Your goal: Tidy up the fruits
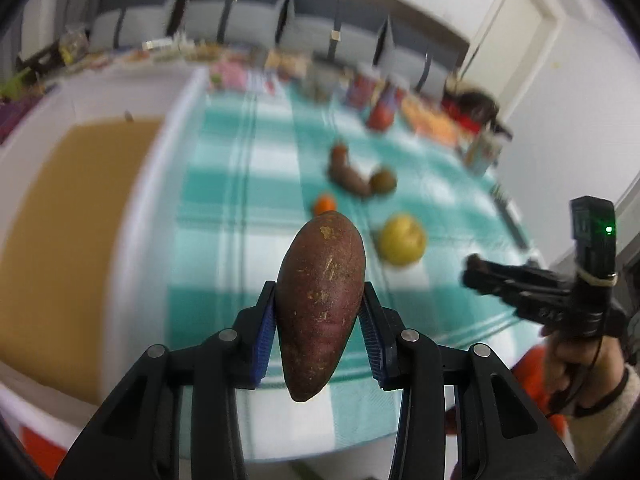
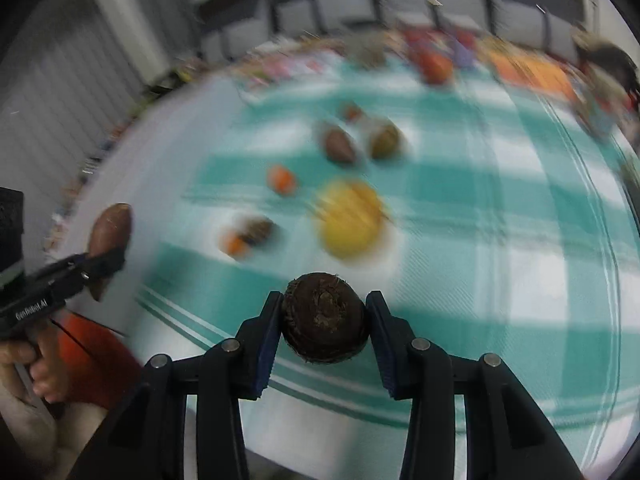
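Our left gripper squeezes the sweet potato, our right gripper the brown root; we should lift both slowly, held tight.

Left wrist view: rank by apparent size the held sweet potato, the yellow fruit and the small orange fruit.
1. Sweet potato, though it is nearest the camera, so inflated.
2. Yellow fruit.
3. Small orange fruit.

A teal-and-white checked tablecloth covers the table; to its left lies a tan board. Blurred packets and jars crowd the far edge, grey chairs behind them, a white door far right
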`<state>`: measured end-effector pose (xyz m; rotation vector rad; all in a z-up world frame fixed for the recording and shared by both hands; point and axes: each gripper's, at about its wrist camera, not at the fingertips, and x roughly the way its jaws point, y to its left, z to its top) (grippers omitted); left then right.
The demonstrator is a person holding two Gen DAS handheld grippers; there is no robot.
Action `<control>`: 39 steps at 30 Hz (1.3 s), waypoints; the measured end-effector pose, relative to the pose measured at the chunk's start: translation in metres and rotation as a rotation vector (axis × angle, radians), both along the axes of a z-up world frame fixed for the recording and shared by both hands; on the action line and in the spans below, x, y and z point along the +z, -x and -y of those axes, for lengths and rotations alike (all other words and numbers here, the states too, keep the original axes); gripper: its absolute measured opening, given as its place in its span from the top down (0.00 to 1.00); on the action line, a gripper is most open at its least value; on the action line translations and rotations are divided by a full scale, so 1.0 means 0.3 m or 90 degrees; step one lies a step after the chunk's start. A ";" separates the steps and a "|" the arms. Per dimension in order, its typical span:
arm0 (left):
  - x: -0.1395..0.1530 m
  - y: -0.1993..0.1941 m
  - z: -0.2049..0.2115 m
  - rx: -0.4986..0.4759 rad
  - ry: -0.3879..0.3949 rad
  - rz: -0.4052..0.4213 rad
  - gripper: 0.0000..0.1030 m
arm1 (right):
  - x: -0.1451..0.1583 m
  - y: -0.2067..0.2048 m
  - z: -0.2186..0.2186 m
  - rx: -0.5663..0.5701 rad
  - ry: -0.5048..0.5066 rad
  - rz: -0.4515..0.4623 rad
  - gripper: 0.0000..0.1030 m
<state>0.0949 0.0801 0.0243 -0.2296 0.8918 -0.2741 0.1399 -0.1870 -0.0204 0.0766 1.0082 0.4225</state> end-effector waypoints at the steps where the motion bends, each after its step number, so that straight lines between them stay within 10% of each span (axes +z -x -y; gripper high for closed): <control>1: 0.047 0.007 -0.045 0.013 -0.001 0.011 0.61 | 0.054 -0.010 -0.063 0.024 -0.016 0.015 0.59; 8: 0.055 0.015 -0.418 0.162 -0.065 -0.039 0.61 | 0.242 -0.015 -0.612 0.225 -0.097 0.029 0.59; 19: -0.149 0.053 -0.679 0.290 -0.140 -0.142 0.52 | 0.015 -0.076 -1.034 0.278 -0.034 -0.081 0.54; 22: -0.087 0.066 -0.688 0.316 -0.136 -0.101 0.25 | 0.062 -0.089 -0.996 0.235 -0.062 -0.050 0.28; 30: 0.103 0.057 -0.420 0.222 -0.087 0.036 0.19 | 0.235 -0.022 -0.671 0.151 -0.043 0.116 0.07; 39: -0.098 0.059 0.167 0.026 -0.064 0.028 0.17 | -0.054 0.184 -0.151 -0.053 0.128 0.133 0.05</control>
